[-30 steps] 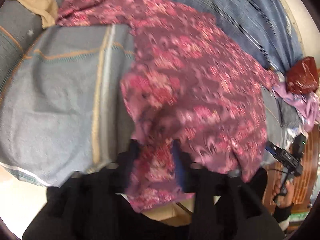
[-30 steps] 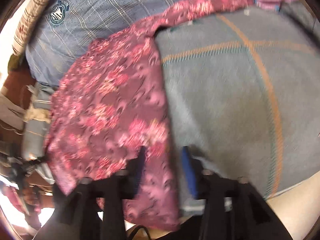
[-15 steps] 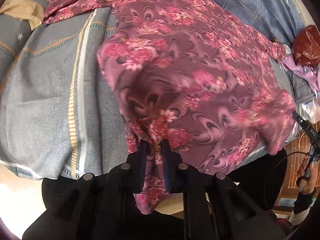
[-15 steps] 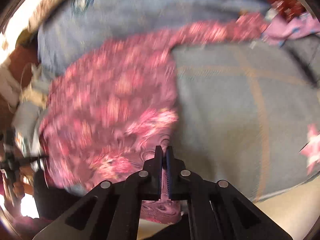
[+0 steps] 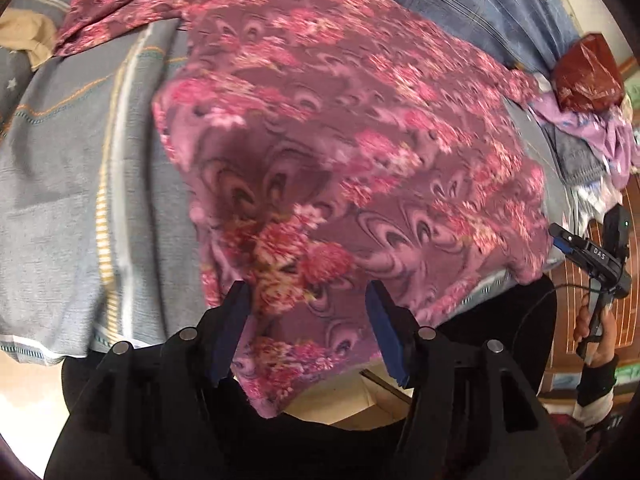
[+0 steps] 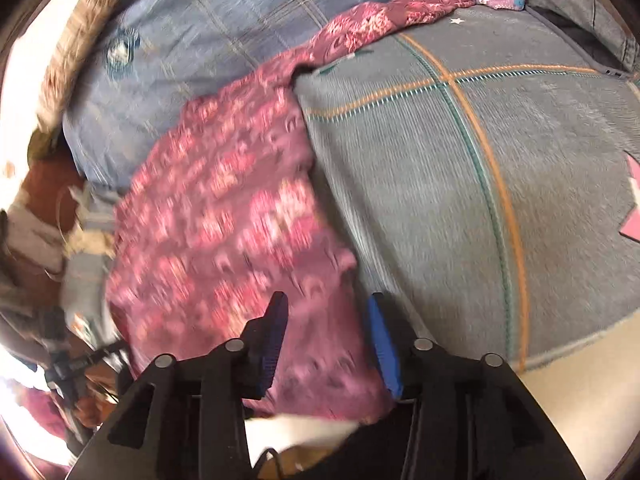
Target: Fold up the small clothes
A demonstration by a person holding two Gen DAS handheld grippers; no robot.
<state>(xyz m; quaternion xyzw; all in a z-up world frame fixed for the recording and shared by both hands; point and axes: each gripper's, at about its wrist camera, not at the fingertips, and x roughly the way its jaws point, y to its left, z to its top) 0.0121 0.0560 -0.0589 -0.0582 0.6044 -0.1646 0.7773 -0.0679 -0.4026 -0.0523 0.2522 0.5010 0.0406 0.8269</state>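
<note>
A purple garment with pink flowers (image 5: 340, 140) lies spread on the bed, its near hem hanging over the bed's front edge. My left gripper (image 5: 306, 292) is over that hem. Its jaws are opening, with cloth lying between the blue pads (image 5: 234, 320) but not pinched. In the right wrist view the same garment (image 6: 224, 208) is blurred and fills the left half. My right gripper (image 6: 327, 304) stands at its near right edge. Its jaws are opening too, with the cloth's edge loose between them.
A grey-blue bedspread (image 6: 460, 200) with orange and teal stripes covers the bed. Blue checked cloth (image 5: 460, 0) lies at the back. A red plastic bag (image 5: 588, 76) and lilac clothes (image 5: 580, 128) sit at the right. A hand (image 5: 596, 332) holds a black gripper there.
Half a second ago both grippers were shut on the garment's near hem. Now both sets of jaws stand apart and the cloth lies loose between them.
</note>
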